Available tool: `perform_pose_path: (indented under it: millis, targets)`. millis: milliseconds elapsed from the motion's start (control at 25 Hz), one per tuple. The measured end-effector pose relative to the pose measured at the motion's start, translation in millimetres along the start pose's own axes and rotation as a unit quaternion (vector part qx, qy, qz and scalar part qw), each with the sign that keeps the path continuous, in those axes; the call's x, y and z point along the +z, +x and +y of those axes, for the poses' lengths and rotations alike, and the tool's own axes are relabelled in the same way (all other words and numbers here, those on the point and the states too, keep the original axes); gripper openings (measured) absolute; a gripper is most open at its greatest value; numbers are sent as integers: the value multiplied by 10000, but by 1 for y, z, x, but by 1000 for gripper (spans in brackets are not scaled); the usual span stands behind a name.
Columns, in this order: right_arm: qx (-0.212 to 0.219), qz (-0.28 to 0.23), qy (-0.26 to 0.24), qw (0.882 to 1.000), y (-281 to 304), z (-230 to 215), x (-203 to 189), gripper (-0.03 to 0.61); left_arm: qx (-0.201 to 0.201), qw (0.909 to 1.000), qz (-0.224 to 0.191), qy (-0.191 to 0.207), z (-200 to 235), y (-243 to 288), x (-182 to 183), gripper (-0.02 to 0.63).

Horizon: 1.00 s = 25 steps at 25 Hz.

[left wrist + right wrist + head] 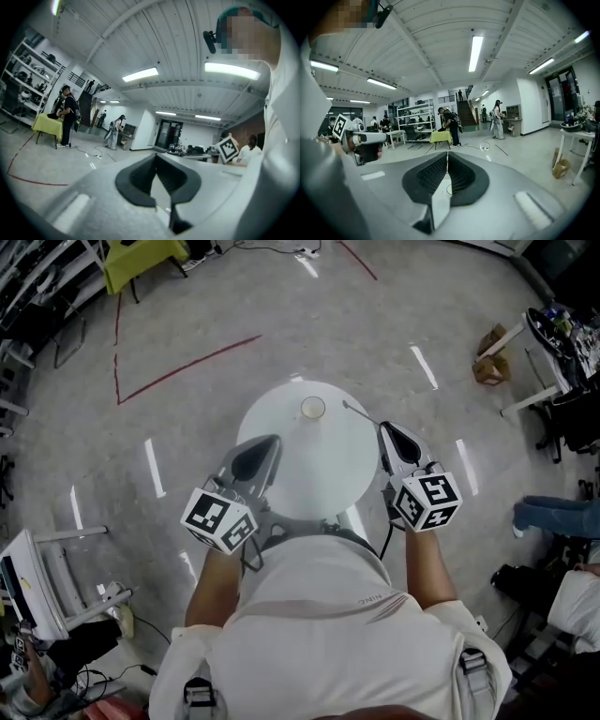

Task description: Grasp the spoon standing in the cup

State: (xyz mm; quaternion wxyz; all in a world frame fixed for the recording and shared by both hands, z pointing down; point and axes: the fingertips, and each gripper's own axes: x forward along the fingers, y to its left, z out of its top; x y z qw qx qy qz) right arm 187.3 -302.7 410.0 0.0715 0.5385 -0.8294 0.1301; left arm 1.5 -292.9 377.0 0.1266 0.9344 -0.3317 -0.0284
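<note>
At the near edge of a round white bench [309,470] a person stands with a claw in each hand.

The left claw [271,441] is over the near-left edge, jaws together and nothing between them.

The right claw [384,427], over the right edge, is closed down just as narrow, and the thin spoon [357,412] begins right at its tip. The spoon looks pinched by its handle end: a pale sliver shows between the jaws in that claw's own view. From overhead the hold is too small to confirm.

The spoon is out of the cup [312,408], which stands alone toward the far edge of the bench with its mouth showing empty. The spoon's long axis runs from the right claw's tip away and leftward toward the cup. Its far end stops just beside the rim, apart from it.

The right hand is plainly the one at the spoon; the left claw is well apart from it, across the bench. By my reading the grasp is made, and any further move depends on that thin handle not twisting between the jaws.

Little writing can be read:
- **Marker cubes:** the left marker cube [218,518] and the right marker cube [427,501] carry only black-and-white square patterns, no words.
- **Shirt:** a short line of print on the back of the person's pale shirt [328,643] is too small to read.
- **Cup and spoon:** neither shows a brand.
</note>
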Motion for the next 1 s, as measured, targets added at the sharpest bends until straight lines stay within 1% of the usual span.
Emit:
perform_pose_path:
  millis: [280,440,720,880,1000]
  targets:
    - [36,-115,-34,9999,-6,-5,9,11,-66,9999,11,98,-11,8,7,3]
    - [113,-138,-107,9998,-1,0,16,11,-17,9999,2,110,-9,5,12,3]
    - [219,-110,-147,9996,2,0,14,11,84,9999,-41,101,-10,3,10,3]
    - [213,-57,-454,9987,3,5,16,11,85,9999,-38,122,-12,3,11,3]
    - [281,-28,-580,9979,4,11,16,11,71,9999,-35,148,-16,1,12,3]
